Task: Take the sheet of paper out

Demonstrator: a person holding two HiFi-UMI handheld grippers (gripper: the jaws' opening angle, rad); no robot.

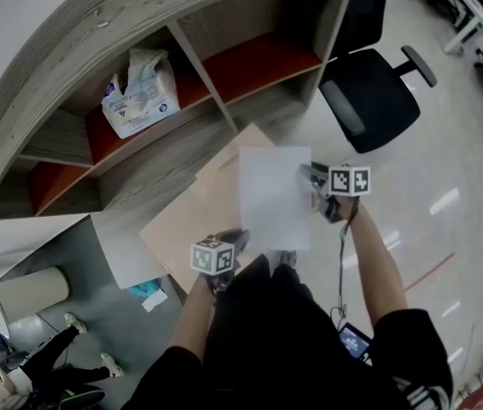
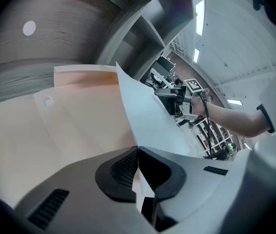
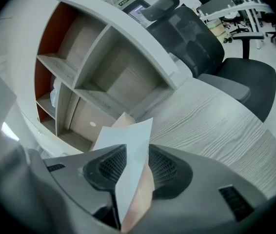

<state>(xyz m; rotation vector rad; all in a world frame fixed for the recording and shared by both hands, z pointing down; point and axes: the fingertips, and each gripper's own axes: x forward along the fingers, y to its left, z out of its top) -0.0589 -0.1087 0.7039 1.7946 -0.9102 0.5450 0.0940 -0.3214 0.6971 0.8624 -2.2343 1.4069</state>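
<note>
While the tan envelope (image 1: 192,220) is held up in the air by one edge, the left gripper (image 2: 138,154) is shown with its jaws pressed together on that edge, and no gap is visible between them. The sheet of paper (image 1: 276,196) is seen drawn out over most of its width. It reaches from just beside the left gripper across to the right gripper (image 3: 130,168), and only the margin nearest the left gripper is overlapped by the envelope. Whether that margin lies inside the envelope or merely against it cannot be told.

At the right gripper the jaws are set apart. The outer edge of the sheet passes slantwise between the ribbed pads (image 3: 104,167), and neither pad is seen to press on it. A tan strip is visible beside the sheet in the same gap, but its origin is not settled by the views.

The task is judged to be well advanced but unfinished. The greater part of the sheet is exposed, yet it is not gripped on the right and is not clear of the envelope. The right jaws remain to be closed on the sheet's edge, and the sheet remains to be drawn away from the left gripper until the two are apart.
</note>
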